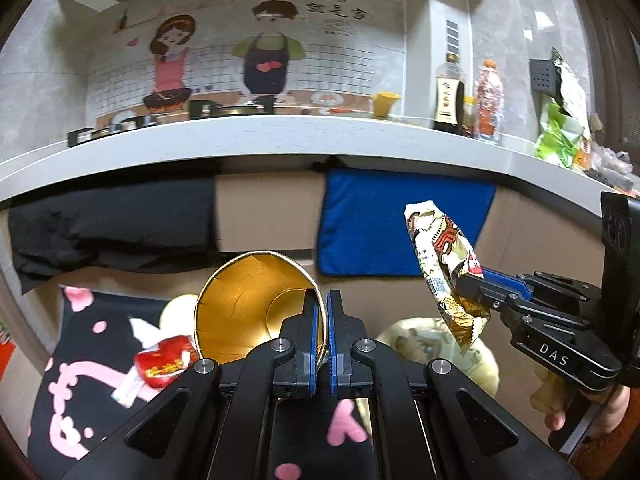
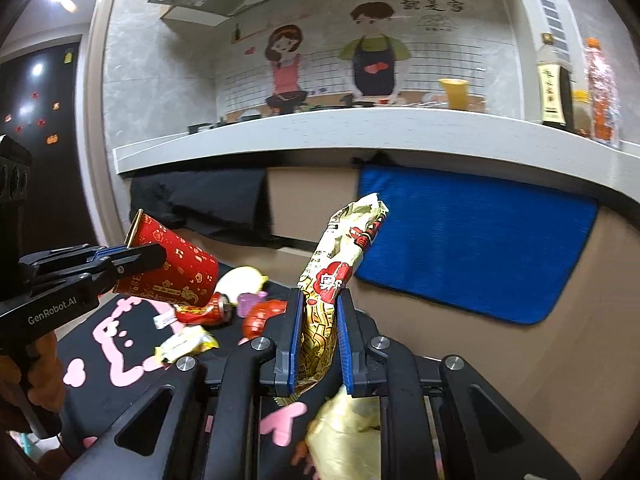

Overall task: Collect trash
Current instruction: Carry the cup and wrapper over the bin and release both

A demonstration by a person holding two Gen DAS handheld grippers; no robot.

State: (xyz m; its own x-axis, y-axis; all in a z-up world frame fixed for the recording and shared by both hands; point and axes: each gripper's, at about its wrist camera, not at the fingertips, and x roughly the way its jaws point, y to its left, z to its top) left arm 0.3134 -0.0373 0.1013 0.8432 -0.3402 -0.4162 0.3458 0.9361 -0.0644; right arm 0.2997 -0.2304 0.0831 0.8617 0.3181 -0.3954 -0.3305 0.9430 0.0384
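1. Holding: the paper cup, red outside and gold inside, is pinched by its rim between the closed jaws of the left gripper. It is carried on its side above the black mat with pink print, mouth tilted back toward that gripper.
2. Holding: the snack wrapper, a long printed packet, is clamped low on its length by the right gripper. Its long axis runs up and slightly away from the jaws; the free upper end stands before the blue cloth.
3. Relation noted: in the left wrist view the wrapper hangs beside and to the right of the cup's open mouth, apart from it. The right hand is judged the nearer for any drop into the cup, with the wrapper's lower end to be led in first.
4. Remaining litter: a crushed red can, a red wrapper and a yellow wrapper are seen loose on the mat, below both grippers.
5. Receptacle: no bin is shown in either view.
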